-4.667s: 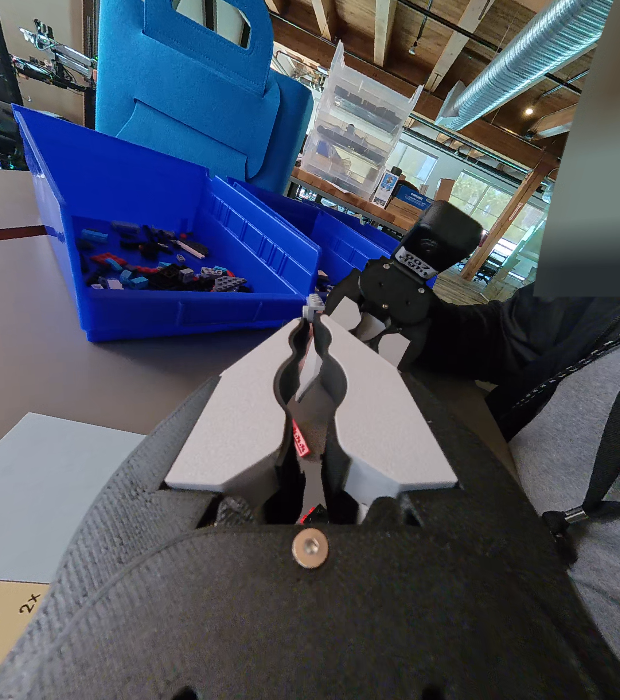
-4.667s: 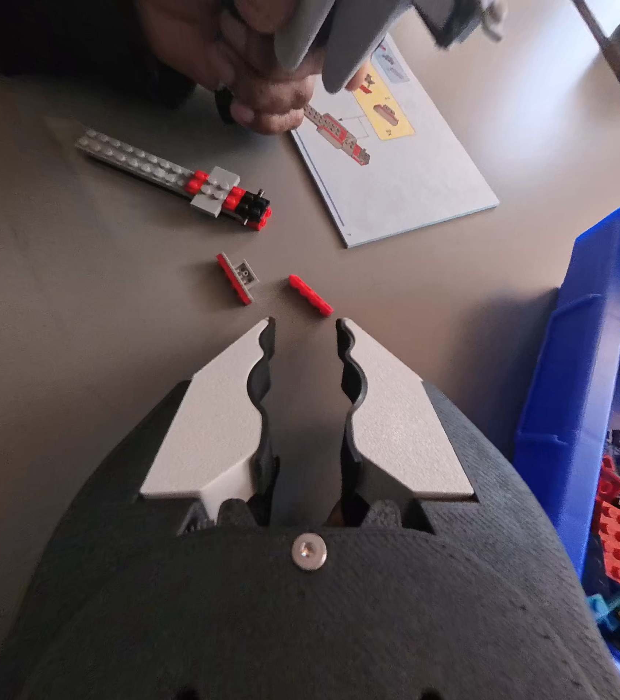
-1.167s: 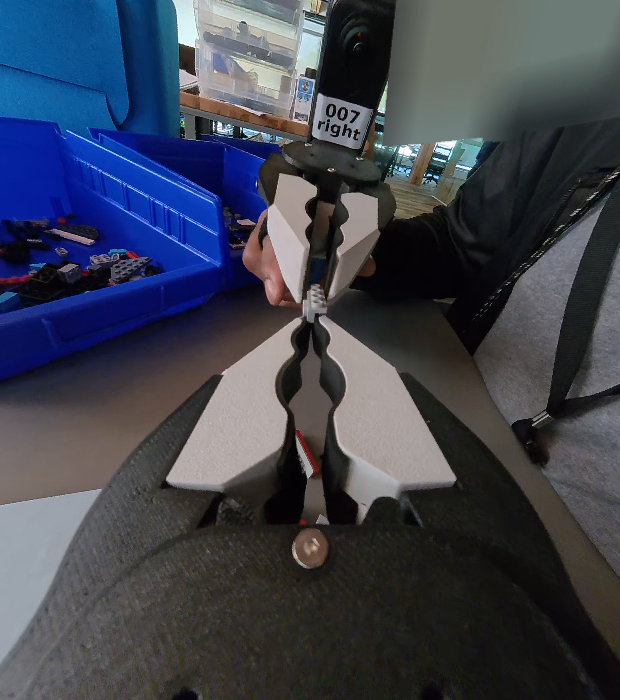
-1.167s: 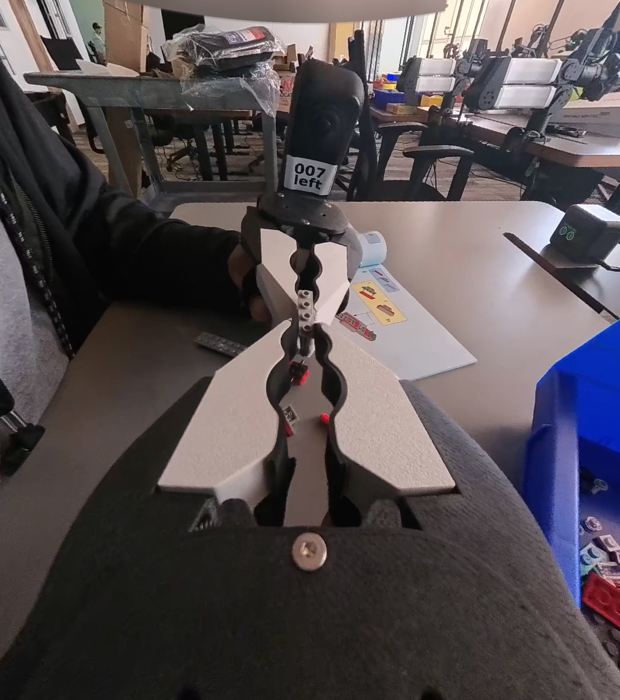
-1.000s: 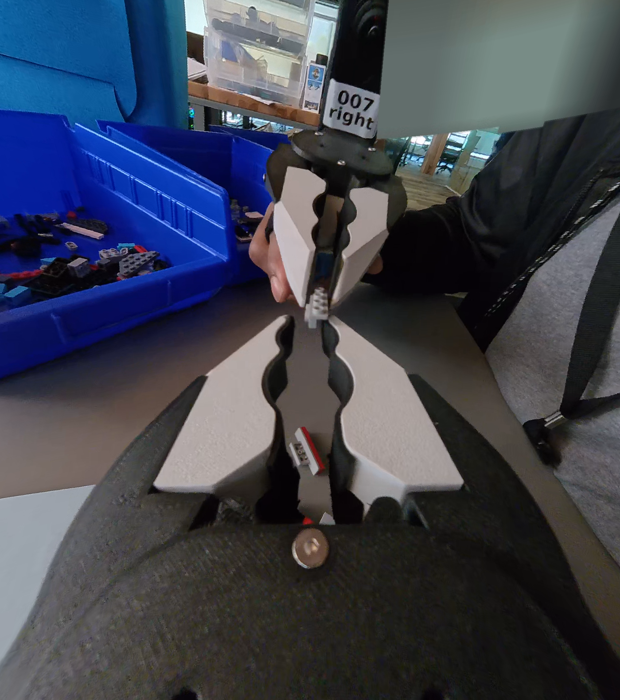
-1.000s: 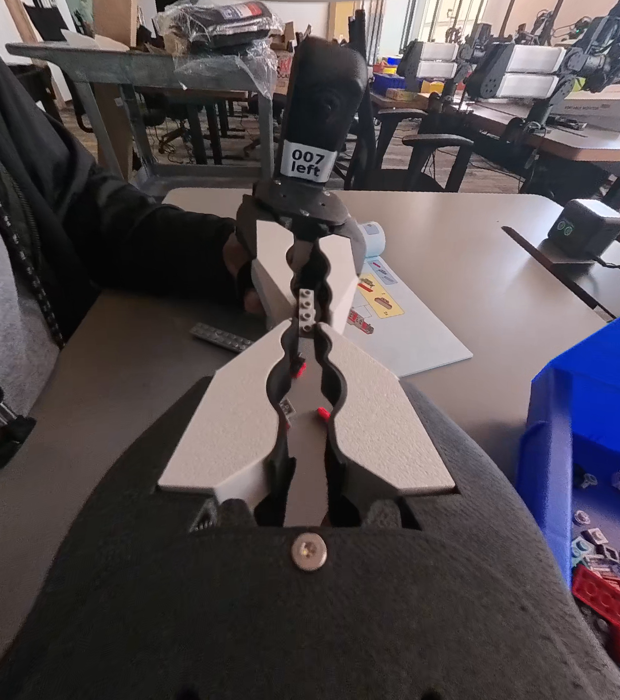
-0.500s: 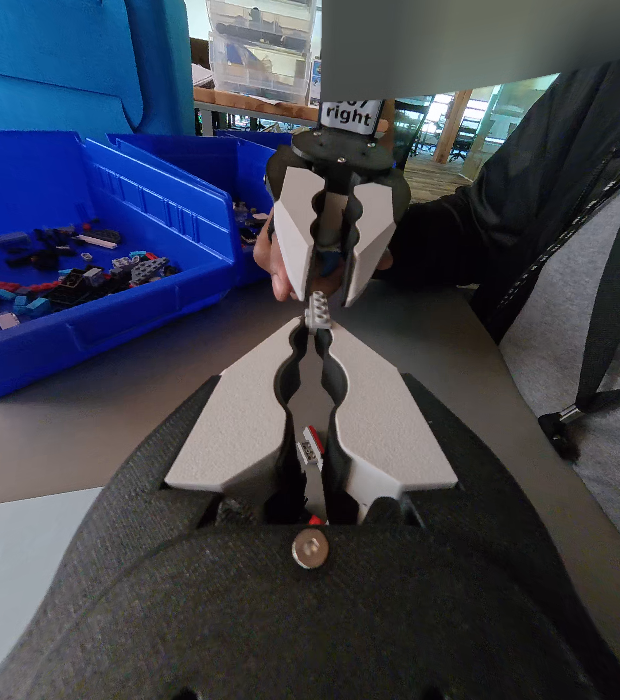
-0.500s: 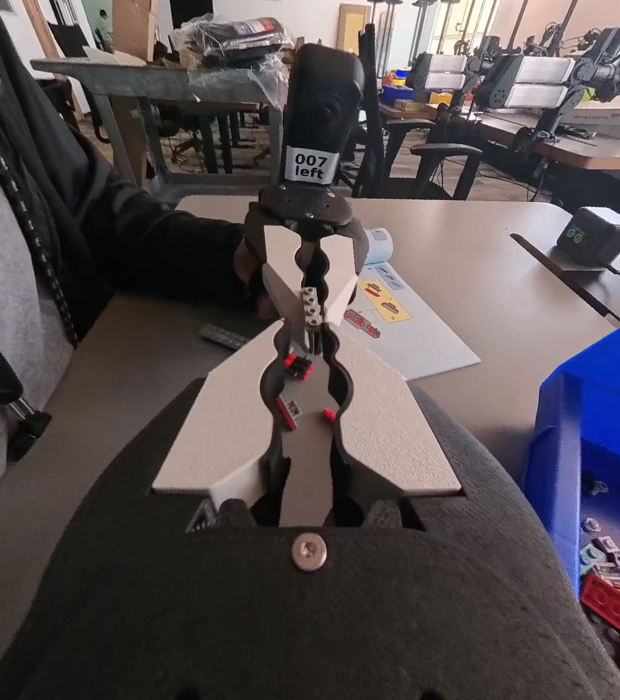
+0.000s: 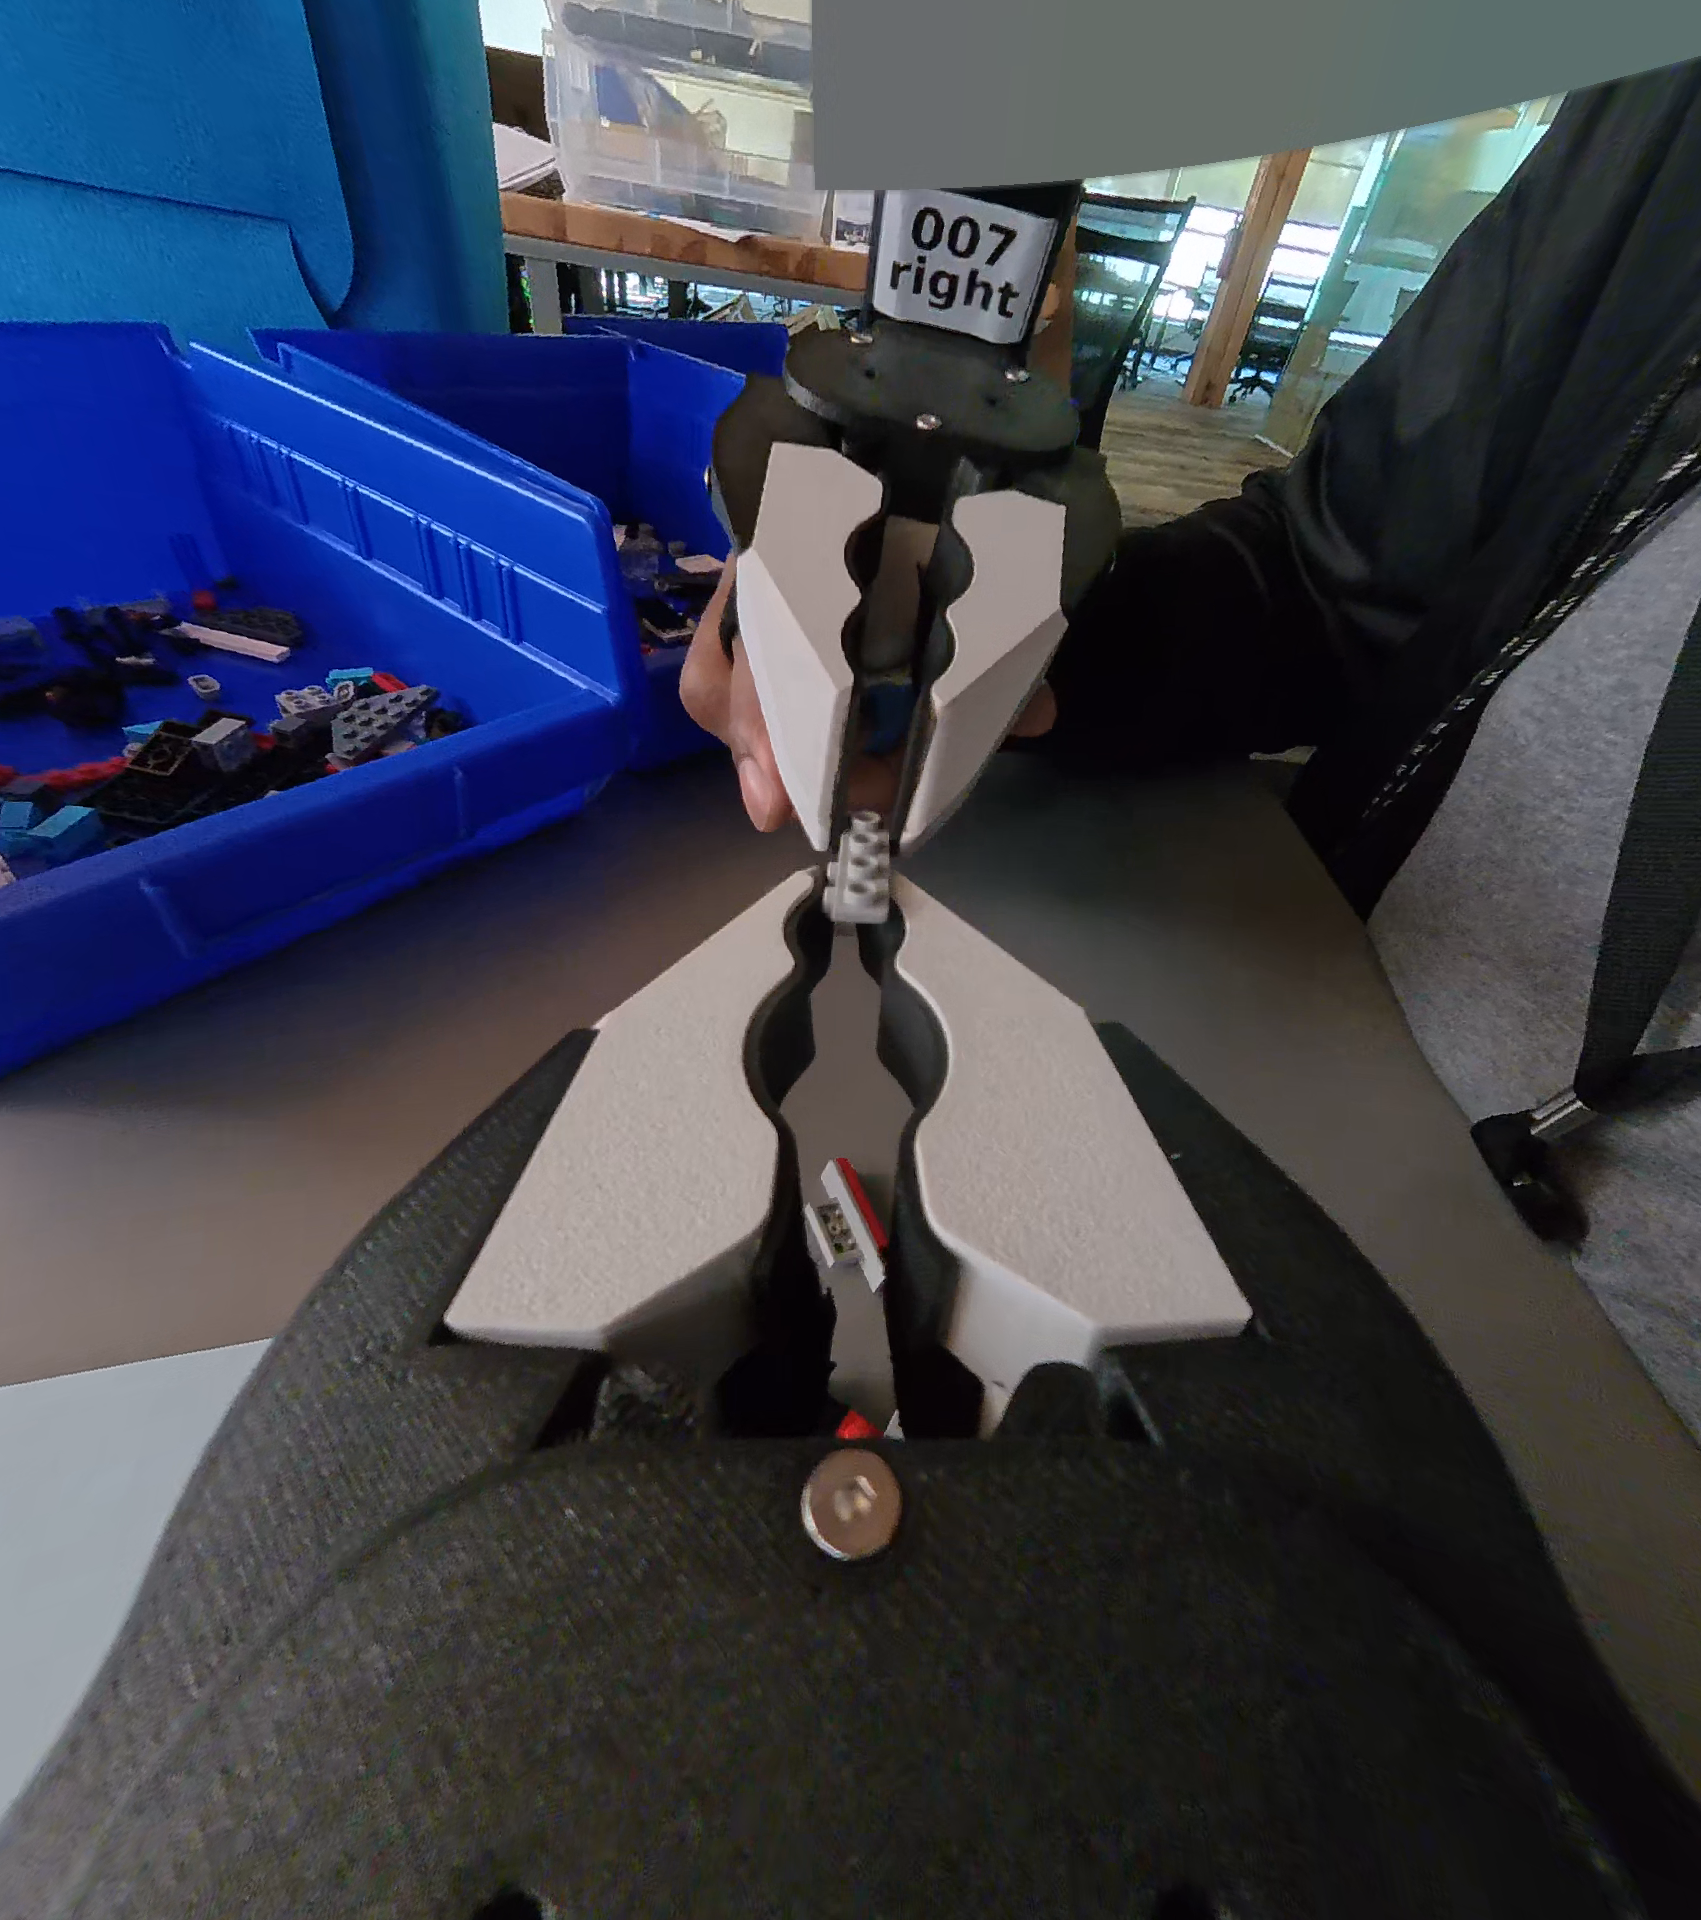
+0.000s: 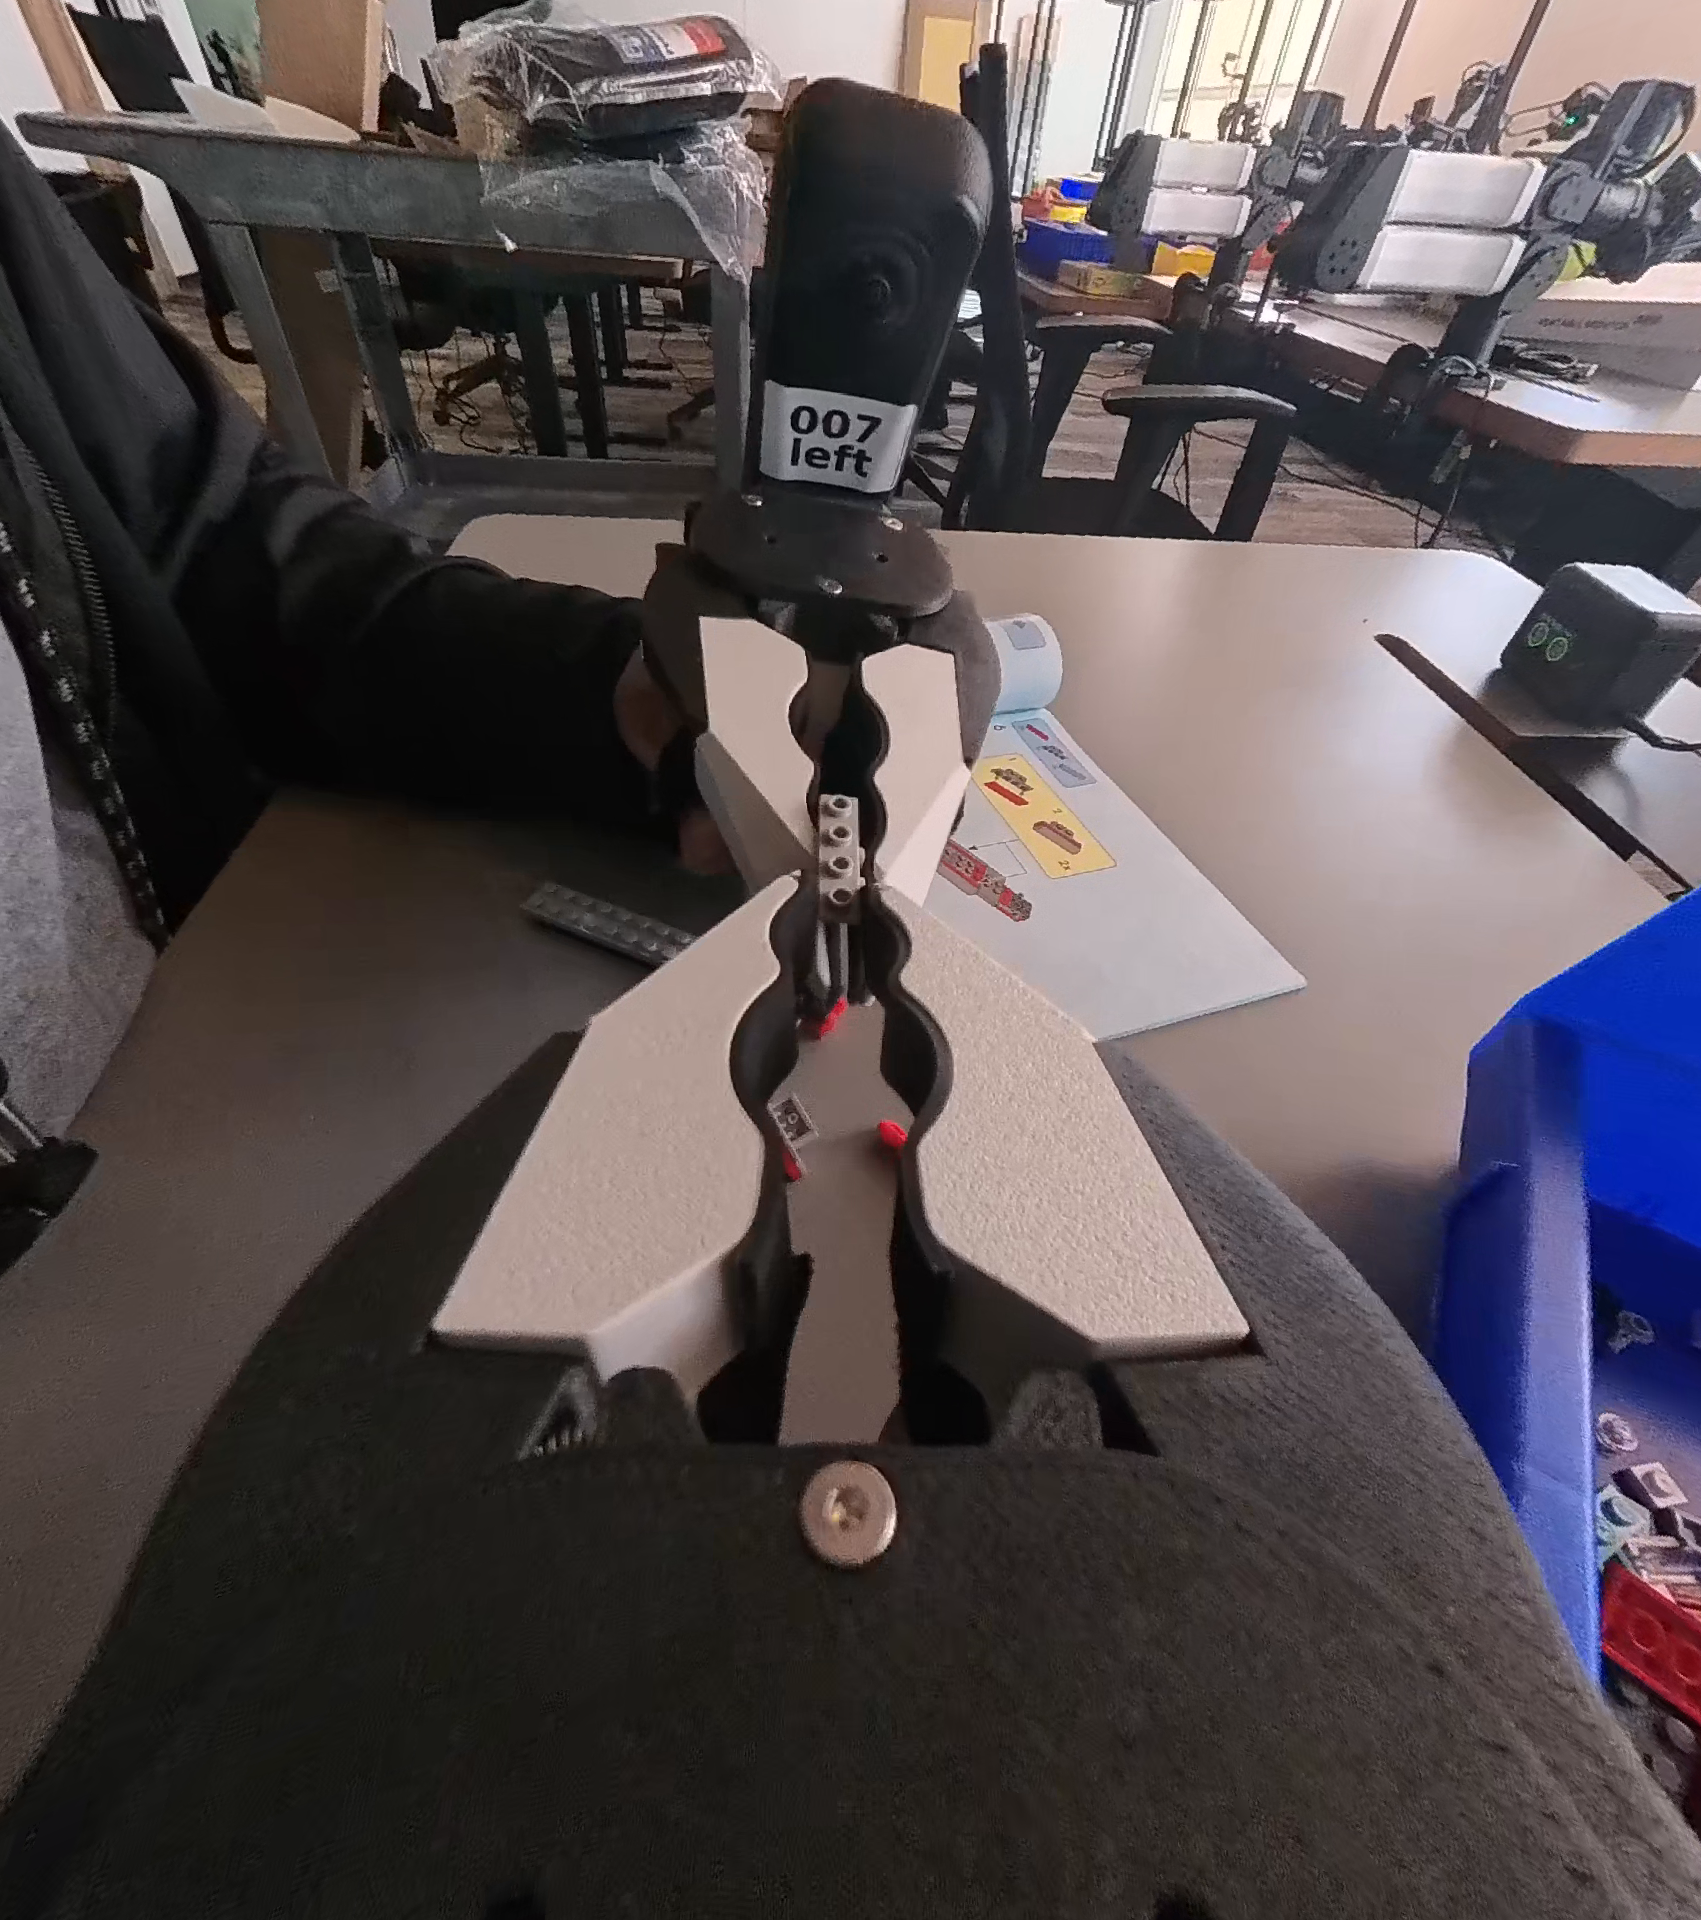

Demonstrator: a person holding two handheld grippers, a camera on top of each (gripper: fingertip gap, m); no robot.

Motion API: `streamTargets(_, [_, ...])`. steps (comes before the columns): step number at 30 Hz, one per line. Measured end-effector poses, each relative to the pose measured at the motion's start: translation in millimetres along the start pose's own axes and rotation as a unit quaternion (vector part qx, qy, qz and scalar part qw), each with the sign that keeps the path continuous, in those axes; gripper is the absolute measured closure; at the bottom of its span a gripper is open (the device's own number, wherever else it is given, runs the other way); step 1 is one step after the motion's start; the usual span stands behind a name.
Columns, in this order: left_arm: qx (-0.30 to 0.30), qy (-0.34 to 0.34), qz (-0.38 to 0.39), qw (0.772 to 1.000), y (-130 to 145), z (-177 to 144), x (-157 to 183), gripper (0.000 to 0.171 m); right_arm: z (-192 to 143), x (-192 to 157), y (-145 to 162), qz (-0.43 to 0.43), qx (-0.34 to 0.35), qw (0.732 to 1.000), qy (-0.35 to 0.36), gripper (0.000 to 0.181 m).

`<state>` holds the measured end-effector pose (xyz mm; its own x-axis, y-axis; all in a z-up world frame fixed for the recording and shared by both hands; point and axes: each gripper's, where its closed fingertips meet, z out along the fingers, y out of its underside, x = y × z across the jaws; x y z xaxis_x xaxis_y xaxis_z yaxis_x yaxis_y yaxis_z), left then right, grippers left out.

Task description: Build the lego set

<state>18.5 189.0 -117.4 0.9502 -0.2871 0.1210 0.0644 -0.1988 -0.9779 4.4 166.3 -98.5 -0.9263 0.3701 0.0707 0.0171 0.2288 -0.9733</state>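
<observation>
A small grey studded brick (image 9: 856, 883) is held in the air between both grippers, which face each other tip to tip. My left gripper (image 9: 851, 894) is shut on its near end. My right gripper (image 10: 835, 888) is shut on the same brick (image 10: 841, 852) from the other side. The right gripper (image 9: 865, 831) shows opposite in the left wrist view, and the left gripper (image 10: 838, 821) shows opposite in the right wrist view. On the table below lie a long grey plate (image 10: 607, 925), a small grey-and-red piece (image 9: 846, 1226) and a red bar (image 10: 890, 1127).
Blue bins of loose bricks stand to the left in the left wrist view (image 9: 254, 852) and to the right in the right wrist view (image 10: 1656, 1091). An open instruction booklet (image 10: 1137, 935) lies behind the grippers. A black box (image 10: 1604, 644) sits far right. The person's torso is close by. Less than 4 cm separates the two grippers' tips.
The brick passed back and forth: my left gripper opened briefly while the right held it, then shut again. The right gripper loosened half a second ago and has now closed on the brick.
</observation>
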Motion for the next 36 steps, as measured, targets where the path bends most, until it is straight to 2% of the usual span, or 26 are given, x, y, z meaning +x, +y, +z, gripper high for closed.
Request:
streamTargets(17, [0.011,-0.009,-0.021,1.0,-2.0,-5.2,-7.8,0.169,-1.4,5.5,1.7,0.02,0.002,1.0,0.01,0.166])
streamTargets(21, [0.009,-0.044,-0.037,0.998,-0.5,-17.4,-25.7,0.169,-6.4,21.2,22.1,0.039,-0.048,0.997,0.039,0.163])
streamTargets(23, [0.012,-0.064,-0.047,0.997,-0.9,-23.5,-35.0,0.169,-5.8,30.3,41.0,0.041,-0.095,0.993,0.064,0.163])
streamTargets(28, [0.018,-0.088,-0.061,0.994,-2.5,-30.0,-45.3,0.169,4.5,31.4,84.3,0.003,-0.21,0.975,0.076,0.164])
streamTargets(32, [0.019,-0.087,-0.064,0.994,-3.3,-28.7,-44.5,0.169,12.6,27.5,98.9,-0.037,-0.24,0.968,0.058,0.159])
streamTargets(36, [0.017,-0.083,-0.064,0.994,-3.0,-25.8,-42.3,0.169,18.1,27.9,100.8,-0.048,-0.247,0.967,0.038,0.161])
